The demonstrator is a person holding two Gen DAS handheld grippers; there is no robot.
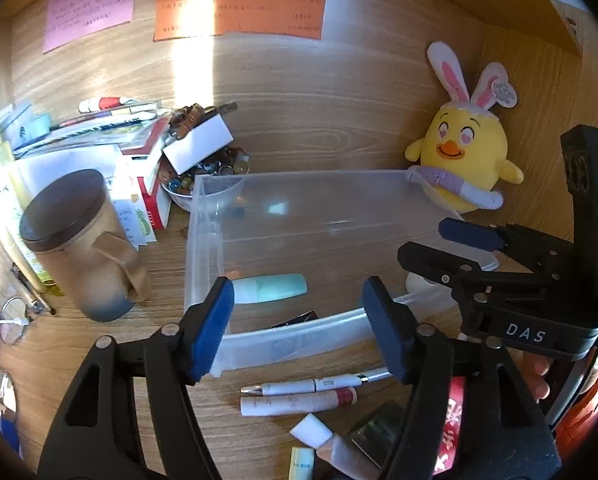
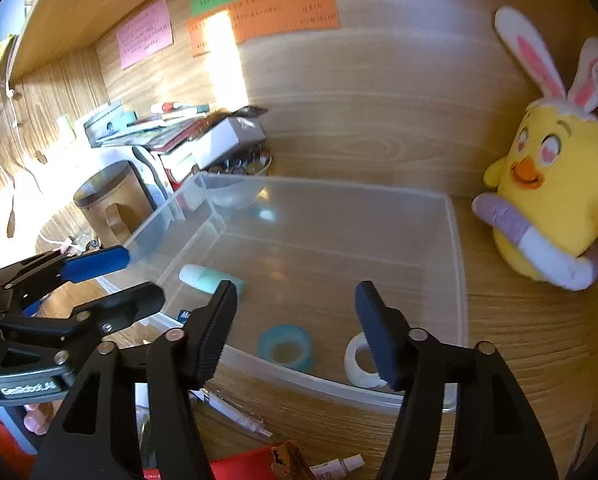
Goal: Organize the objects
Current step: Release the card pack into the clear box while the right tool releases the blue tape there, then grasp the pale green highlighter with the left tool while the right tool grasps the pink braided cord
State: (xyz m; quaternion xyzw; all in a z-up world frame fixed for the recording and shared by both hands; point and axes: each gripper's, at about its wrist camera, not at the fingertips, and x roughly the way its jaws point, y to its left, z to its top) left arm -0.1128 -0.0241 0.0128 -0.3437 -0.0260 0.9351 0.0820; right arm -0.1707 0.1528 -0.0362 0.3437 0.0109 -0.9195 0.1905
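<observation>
A clear plastic bin (image 1: 299,336) stands on the wooden desk in both views. In it lie a mint tube (image 1: 271,288), a blue tape roll (image 2: 286,346) and a white tape roll (image 2: 361,364). My left gripper (image 1: 298,292) hangs open over the bin's near left part, with nothing between its pads. My right gripper (image 2: 297,292) stands open above the bin's near wall (image 2: 319,380), also holding nothing; the white roll lies just behind its right finger. Each gripper shows in the other's view: the right gripper (image 1: 439,240), the left gripper (image 2: 143,278). White pens and tubes (image 1: 303,386) lie in front of the bin.
A tan mug with a dark lid (image 1: 75,240) stands left of the bin. Behind it are a bowl of small items (image 1: 187,196) and a pile of books and boxes (image 1: 139,148). A yellow plush chick (image 1: 463,152) sits at the bin's far right corner.
</observation>
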